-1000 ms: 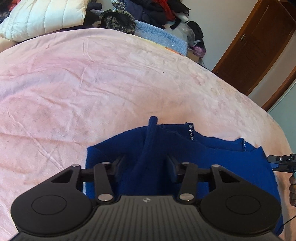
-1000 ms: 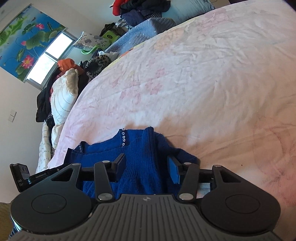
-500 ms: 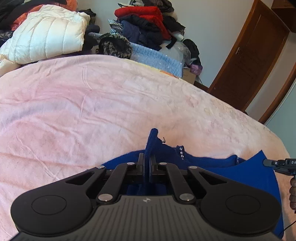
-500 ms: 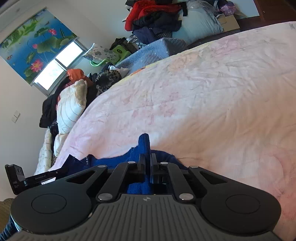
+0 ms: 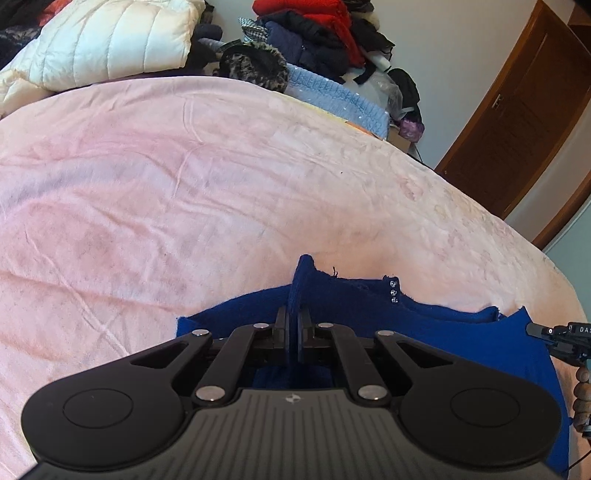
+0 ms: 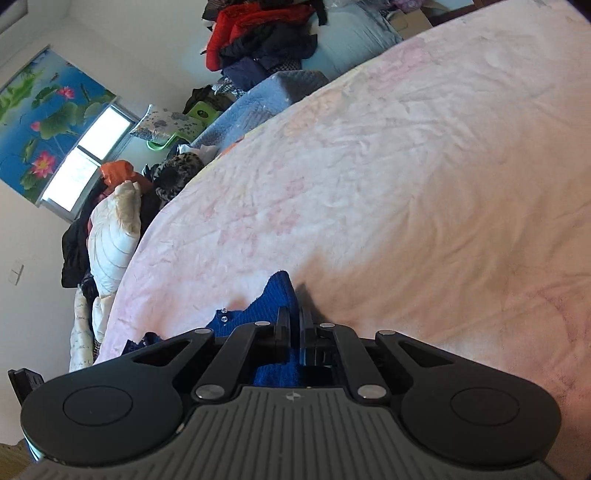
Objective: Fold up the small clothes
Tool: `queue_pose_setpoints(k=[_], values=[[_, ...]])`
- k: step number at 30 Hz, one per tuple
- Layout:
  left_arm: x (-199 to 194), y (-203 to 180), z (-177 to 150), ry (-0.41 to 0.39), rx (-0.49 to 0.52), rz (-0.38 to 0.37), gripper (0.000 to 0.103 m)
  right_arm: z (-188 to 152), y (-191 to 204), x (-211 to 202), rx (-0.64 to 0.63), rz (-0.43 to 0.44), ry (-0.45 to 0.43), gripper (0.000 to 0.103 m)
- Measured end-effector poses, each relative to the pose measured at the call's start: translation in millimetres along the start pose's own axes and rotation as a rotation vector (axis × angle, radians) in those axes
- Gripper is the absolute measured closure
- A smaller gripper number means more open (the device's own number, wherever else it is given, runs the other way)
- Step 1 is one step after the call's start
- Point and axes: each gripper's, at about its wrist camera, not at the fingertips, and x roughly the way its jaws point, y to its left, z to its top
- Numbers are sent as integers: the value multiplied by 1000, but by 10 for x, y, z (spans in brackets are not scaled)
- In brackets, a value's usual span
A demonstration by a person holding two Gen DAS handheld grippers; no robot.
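Observation:
A small blue knit garment with tiny rhinestones at its neckline lies on the pink bedsheet. My left gripper is shut on a raised fold of the garment's edge. My right gripper is shut on another fold of the same blue garment, lifted off the sheet. The right gripper's tip shows at the right edge of the left wrist view. Most of the garment is hidden under the gripper bodies.
The pink bedsheet stretches far ahead of both grippers. A white puffer jacket and piles of clothes lie along the bed's far edge. A wooden door stands at the right. A window is at the left.
Both grippers closed from open onto folds of the blue garment. They have since lifted the pinched edges a little, and both views have tilted upward.

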Motion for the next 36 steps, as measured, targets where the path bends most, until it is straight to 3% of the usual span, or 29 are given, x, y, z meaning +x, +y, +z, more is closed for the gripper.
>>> queue_pose_setpoints(k=[4, 7, 9, 11, 13, 16, 19, 20, 22, 23, 25, 28, 29, 30, 31, 33, 34, 35, 36], values=[[62, 17, -35, 9, 9, 17, 99, -53, -26, 37, -1, -21, 3, 97], [-42, -56, -61, -25, 41, 28, 98, -51, -41, -40, 55, -22, 2, 86], [-272, -160, -108, -106, 96, 64, 98, -73, 22, -224, 52, -19, -56, 71], [-544, -297, -207, -194, 162, 78, 98, -136, 162, -442, -13, -3, -128, 68], [-737, -442, -354, -236, 211, 18, 97, -274, 309, -555, -59, 52, -135, 68], [-718, -734, -607, -163, 299, -43, 97, -551, 509, -456, -96, 114, -26, 65], [-440, -834, -822, -57, 344, 55, 97, -800, 600, -343, -184, 35, 14, 64], [-344, -795, -875, -35, 344, 102, 97, -854, 584, -309, -216, -26, 17, 65], [-320, -695, -945, -91, 364, 85, 97, -929, 474, -313, -248, -52, -17, 83], [-319, -651, -952, -103, 361, 74, 97, -925, 430, -311, -247, -67, -21, 99], [-320, -547, -898, -86, 258, 39, 97, -913, 342, -327, -199, -50, -23, 102], [-344, -578, -882, -87, 257, 49, 96, -919, 396, -342, -209, -80, -21, 102], [-415, -578, -882, -89, 229, 58, 96, -926, 425, -386, -191, -92, -23, 99], [-529, -556, -892, -97, 192, 54, 96, -947, 450, -485, -159, -77, -30, 83], [-655, -530, -916, -115, 163, 34, 96, -962, 469, -617, -142, -54, -45, 75], [-1002, -436, -1045, -176, 101, -5, 94, -1052, 443, -956, -124, 9, -86, 40], [-1166, -365, -1134, -202, 61, -15, 89, -1126, 394, -1135, -99, 32, -103, 36], [-1342, -281, -1266, -227, 8, -32, 85, -1206, 339, -1287, -71, 45, -113, 37], [-1473, -193, -1393, -242, -49, -45, 70, -1301, 249, -1451, -23, 59, -113, 37]])
